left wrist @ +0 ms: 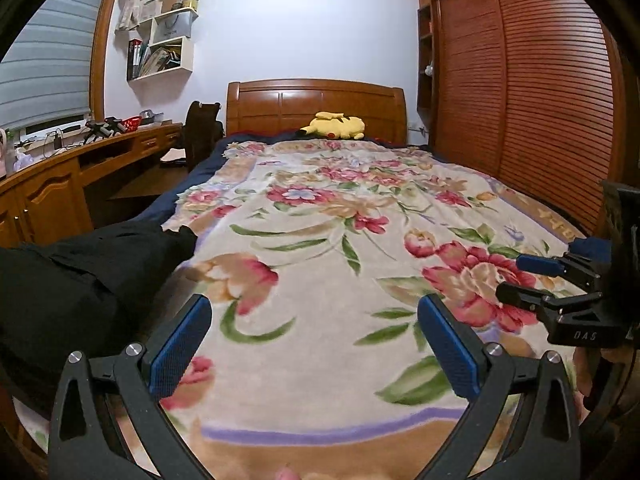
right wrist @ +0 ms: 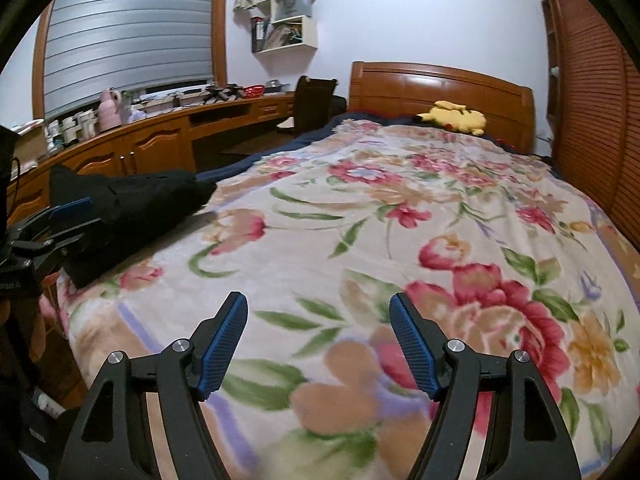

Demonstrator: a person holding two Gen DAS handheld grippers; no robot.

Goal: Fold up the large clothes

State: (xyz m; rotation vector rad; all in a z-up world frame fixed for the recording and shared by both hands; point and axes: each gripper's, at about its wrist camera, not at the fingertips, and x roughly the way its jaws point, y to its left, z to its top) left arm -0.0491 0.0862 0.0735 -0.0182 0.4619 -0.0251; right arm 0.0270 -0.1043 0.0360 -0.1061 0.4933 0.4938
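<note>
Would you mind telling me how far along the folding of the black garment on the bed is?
Done: the black garment lies as a compact bundle at the left edge of the floral blanket, so it may already be folded; the folds themselves cannot be made out. In hand: nothing. The left gripper and right gripper both have open, empty jaws over the blanket. Left: no other garment is in view.

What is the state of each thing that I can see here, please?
Left tongs: open, holding nothing.
Right tongs: open, holding nothing.
Black garment: bunched at the bed's left edge, not gripped.
Floral blanket: spread flat over the bed.
Yellow plush toy: lying by the headboard.
Window blind: lowered almost fully.
</note>
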